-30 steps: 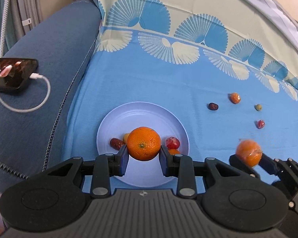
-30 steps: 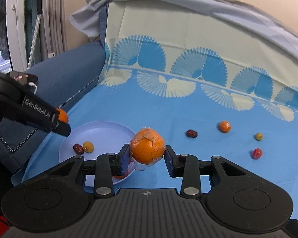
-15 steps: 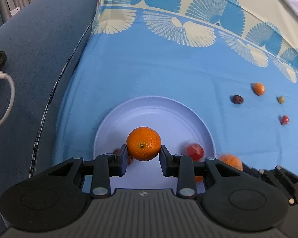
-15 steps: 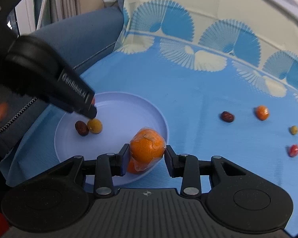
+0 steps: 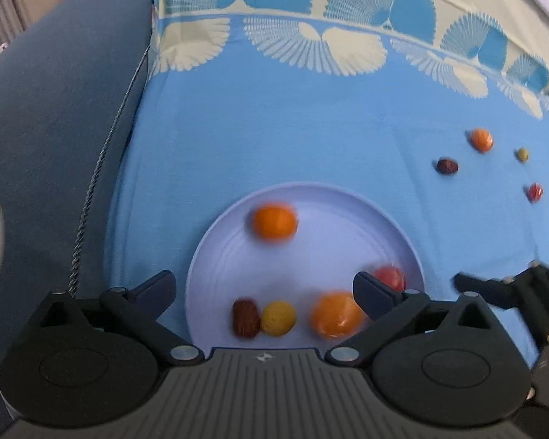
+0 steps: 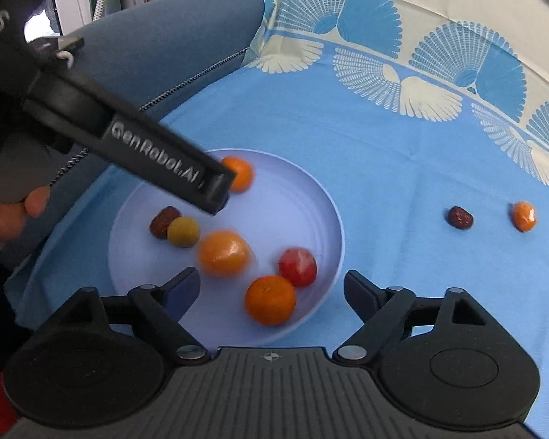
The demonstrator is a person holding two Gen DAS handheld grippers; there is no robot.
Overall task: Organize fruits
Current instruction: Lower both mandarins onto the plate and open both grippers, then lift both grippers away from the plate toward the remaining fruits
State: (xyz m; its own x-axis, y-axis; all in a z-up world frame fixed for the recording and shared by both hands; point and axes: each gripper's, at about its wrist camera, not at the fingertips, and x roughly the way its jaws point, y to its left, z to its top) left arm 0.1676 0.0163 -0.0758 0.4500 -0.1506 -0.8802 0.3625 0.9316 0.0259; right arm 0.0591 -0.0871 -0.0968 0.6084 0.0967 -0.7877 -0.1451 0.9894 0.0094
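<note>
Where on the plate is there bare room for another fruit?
Bare patch: the plate's far right part, between the far orange and the red fruit. Crowded: the near half, with the date, yellow fruit and two oranges.

Blue cloth under plate, four loose fruits.

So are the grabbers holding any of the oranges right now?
No, nothing is held. Both the left gripper and the right gripper have just opened their jaws, with nothing between them; the oranges lie on the plate.
</note>
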